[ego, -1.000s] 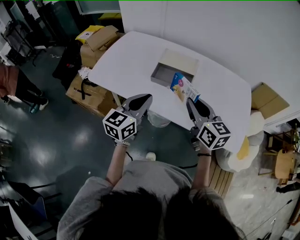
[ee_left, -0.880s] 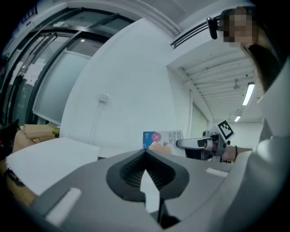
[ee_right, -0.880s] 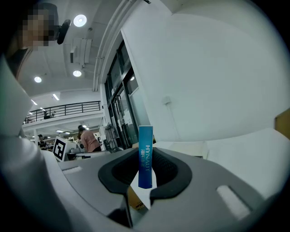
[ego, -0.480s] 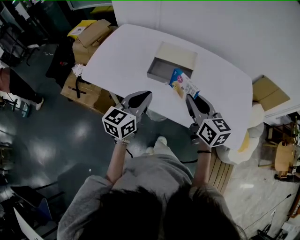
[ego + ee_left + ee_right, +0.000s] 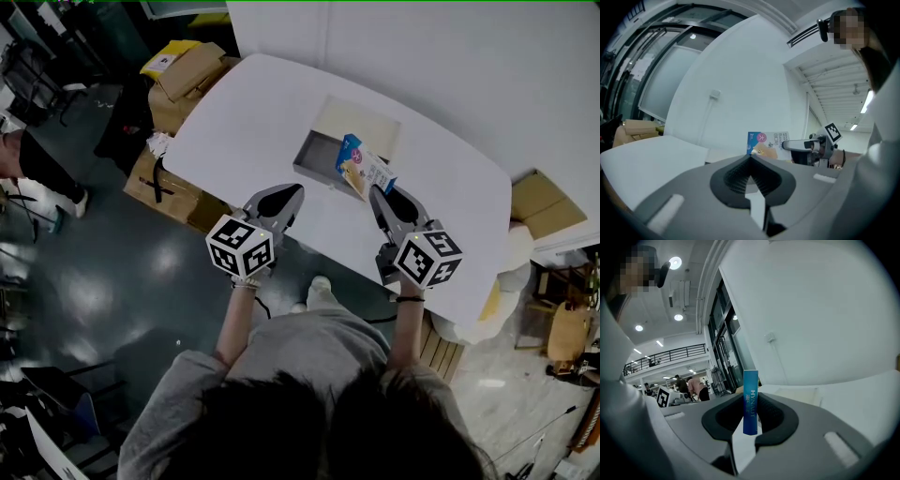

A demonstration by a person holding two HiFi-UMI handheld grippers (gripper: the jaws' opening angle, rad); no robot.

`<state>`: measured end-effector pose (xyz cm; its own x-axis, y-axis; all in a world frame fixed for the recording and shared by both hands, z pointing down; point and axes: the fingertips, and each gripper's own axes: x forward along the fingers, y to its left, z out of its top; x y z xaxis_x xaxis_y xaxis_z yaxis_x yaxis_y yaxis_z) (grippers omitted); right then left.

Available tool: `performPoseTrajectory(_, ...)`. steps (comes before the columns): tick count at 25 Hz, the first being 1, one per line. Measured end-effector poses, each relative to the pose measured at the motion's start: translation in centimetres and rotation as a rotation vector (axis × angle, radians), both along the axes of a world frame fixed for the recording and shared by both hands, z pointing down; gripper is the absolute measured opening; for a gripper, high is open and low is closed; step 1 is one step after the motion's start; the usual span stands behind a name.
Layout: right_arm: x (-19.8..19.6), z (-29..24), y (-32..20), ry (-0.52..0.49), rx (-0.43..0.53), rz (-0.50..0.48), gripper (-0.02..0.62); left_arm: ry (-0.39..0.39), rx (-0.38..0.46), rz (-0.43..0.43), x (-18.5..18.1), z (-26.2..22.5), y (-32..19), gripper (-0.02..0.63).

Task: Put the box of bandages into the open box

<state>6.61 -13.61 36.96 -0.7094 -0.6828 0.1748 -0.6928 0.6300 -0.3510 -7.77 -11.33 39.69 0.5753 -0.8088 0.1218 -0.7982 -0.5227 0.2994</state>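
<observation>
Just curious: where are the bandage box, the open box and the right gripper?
bandage box (image 5: 364, 169), head view, printed face.
open box (image 5: 314, 155), head view, grey inner floor.
right gripper (image 5: 382, 195), head view, between fingertips.

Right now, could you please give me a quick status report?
Left gripper shut, empty. Right gripper shut on bandage box, held at edge of open box, not yet inside. Nothing in the way.

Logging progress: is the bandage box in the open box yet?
Out: right gripper clamps the blue cardboard bandage box, held beside the grey open box.
</observation>
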Motion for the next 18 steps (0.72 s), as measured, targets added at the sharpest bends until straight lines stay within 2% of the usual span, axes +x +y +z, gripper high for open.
performPoseTrajectory(7, -0.2, -0.3, -3.6, -0.02, -0.016, -0.054, 0.092, -0.002, 0.001, -0.03, 0.2, -0.5, -3.5, -0.006)
performPoseTrajectory(18, -0.8, 1.5, -5.5, -0.053, -0.074, -0.118, 0.092, -0.009, -0.037, -0.095, -0.1, 1.4, -5.1, -0.006)
